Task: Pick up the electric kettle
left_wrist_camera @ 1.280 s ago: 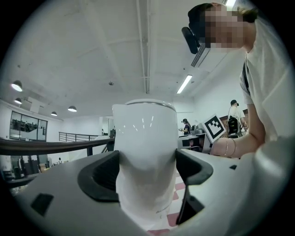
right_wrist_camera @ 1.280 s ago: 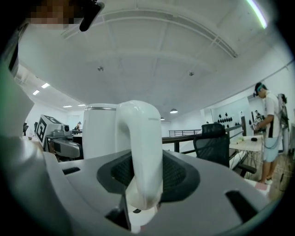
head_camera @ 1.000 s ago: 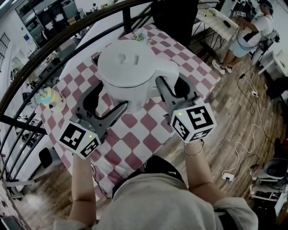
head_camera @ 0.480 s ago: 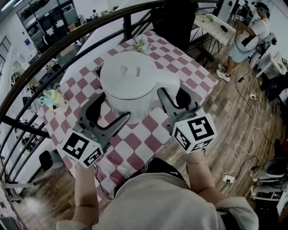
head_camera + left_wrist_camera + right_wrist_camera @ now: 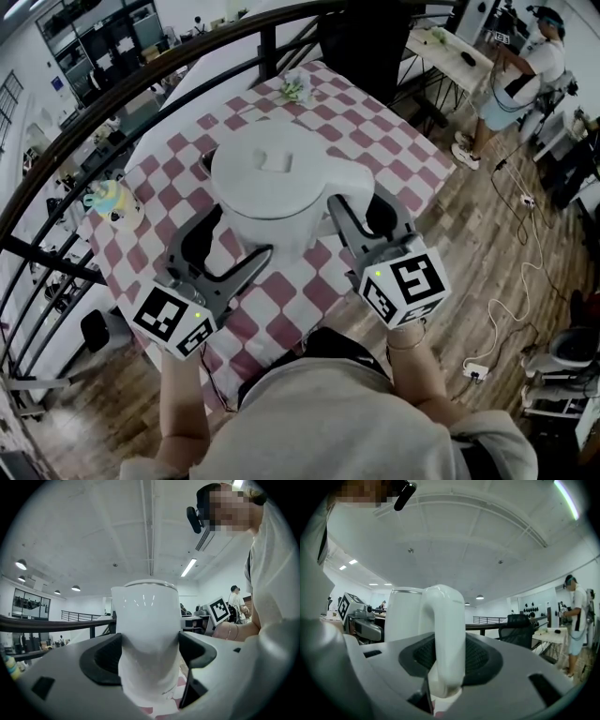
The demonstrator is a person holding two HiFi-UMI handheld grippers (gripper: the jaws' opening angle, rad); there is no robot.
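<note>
Over the checked bench, the electric kettle seems already lifted — left gripper jaws clamped on its body, right gripper on its handle.

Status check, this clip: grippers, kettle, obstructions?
Left gripper clamped on white round electric kettle body. Right gripper clamped on its handle. Kettle upright over red-checked tablecloth. Nothing crowding it.
</note>
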